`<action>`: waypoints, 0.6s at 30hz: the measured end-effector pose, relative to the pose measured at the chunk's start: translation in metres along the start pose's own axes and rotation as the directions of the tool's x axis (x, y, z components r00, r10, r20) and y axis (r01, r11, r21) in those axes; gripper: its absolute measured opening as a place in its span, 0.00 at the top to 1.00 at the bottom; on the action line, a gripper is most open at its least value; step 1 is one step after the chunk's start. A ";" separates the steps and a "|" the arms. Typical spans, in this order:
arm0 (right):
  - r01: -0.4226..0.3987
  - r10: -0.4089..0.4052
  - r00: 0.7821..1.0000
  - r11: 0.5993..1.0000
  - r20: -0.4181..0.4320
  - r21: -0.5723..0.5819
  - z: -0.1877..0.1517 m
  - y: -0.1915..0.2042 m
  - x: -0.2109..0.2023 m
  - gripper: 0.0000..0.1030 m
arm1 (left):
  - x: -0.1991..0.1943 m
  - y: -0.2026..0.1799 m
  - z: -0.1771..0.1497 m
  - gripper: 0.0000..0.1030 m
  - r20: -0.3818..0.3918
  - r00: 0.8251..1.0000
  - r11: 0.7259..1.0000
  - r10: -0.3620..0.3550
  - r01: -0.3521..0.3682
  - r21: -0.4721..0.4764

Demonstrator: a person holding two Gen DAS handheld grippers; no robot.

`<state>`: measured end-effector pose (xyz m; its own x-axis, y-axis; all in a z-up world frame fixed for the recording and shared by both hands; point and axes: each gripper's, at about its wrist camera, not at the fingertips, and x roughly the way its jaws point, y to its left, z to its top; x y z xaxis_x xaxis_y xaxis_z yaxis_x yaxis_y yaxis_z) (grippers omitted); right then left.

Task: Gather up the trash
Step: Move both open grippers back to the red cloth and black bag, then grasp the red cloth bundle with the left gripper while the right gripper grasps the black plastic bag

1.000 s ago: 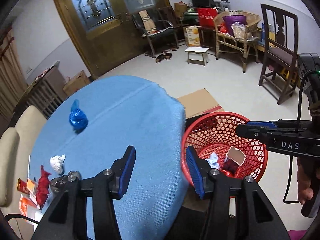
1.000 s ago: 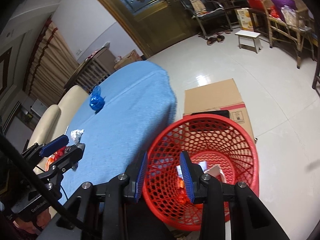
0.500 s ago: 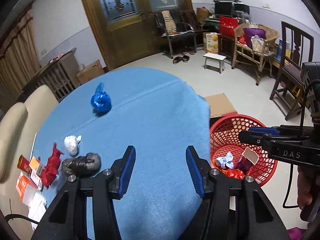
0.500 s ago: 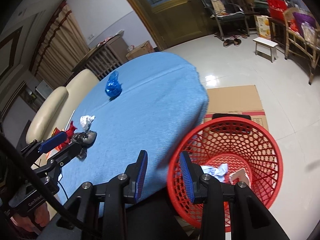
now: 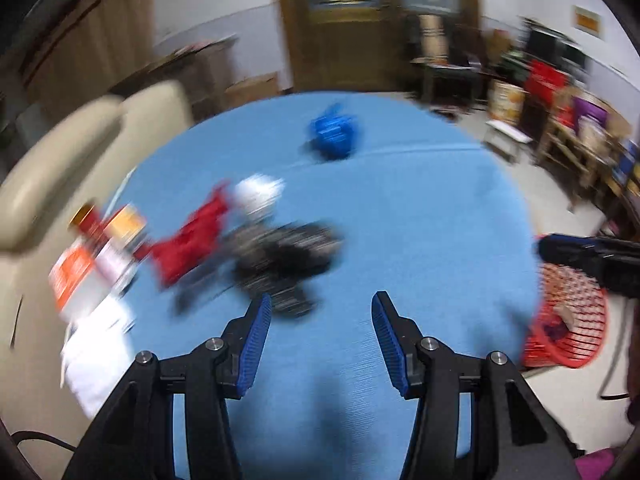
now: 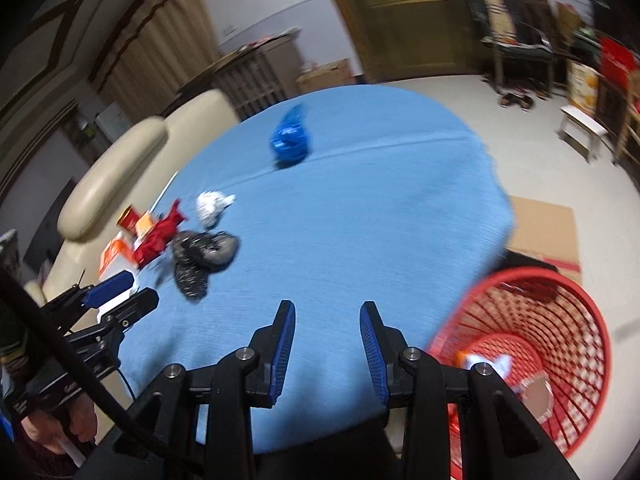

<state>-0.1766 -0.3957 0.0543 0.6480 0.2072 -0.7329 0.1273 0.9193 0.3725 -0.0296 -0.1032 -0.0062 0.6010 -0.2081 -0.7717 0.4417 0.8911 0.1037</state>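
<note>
A round table under a blue cloth [image 5: 420, 220] carries the trash. A blue bag [image 5: 334, 136] [image 6: 290, 140] lies at the far side. Left of the middle, a white paper wad [image 5: 258, 196] [image 6: 212, 204], a red wrapper [image 5: 192, 236] [image 6: 160, 232] and a dark crumpled bag [image 5: 284, 256] [image 6: 204, 252] lie close together. My left gripper [image 5: 321, 300] hovers open and empty, just right of the dark bag. My right gripper [image 6: 328, 306] is empty with a narrow gap, over the table's near side. The red mesh basket [image 6: 560, 280] [image 5: 572, 320] on the floor holds scraps.
Orange and white cartons [image 5: 80, 268] [image 6: 116, 252] sit at the table's left edge. Beige chair backs [image 5: 60, 160] stand behind it. Flat cardboard [image 6: 544, 228] lies on the floor beyond the basket. A white stool [image 6: 584, 124] and cluttered furniture line the far right.
Both grippers swung left, from over the red basket to over the blue table. The trash pile now sits nearer the middle of both views. Neither gripper's gap changed.
</note>
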 end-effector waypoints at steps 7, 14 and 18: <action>-0.107 0.098 0.992 0.987 -0.082 -0.118 0.024 0.068 0.060 0.64 | 0.015 0.107 -0.013 0.48 -0.072 0.990 0.970 0.122 -0.134 -0.201; -0.212 0.184 0.969 0.961 -0.163 -0.176 0.049 0.120 0.116 0.37 | 0.039 0.143 0.025 0.37 -0.051 0.998 0.965 0.020 -0.032 -0.261; -0.225 0.190 0.967 0.950 -0.171 -0.217 0.061 0.135 0.142 0.36 | 0.069 0.138 0.049 0.37 -0.072 0.996 0.970 -0.052 0.034 -0.239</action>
<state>-0.0216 -0.2622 0.0355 0.5219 0.4323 -0.7353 -0.1880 0.8992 0.3952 0.1054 -0.0147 -0.0143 0.5273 -0.2246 -0.8195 0.2897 0.9542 -0.0751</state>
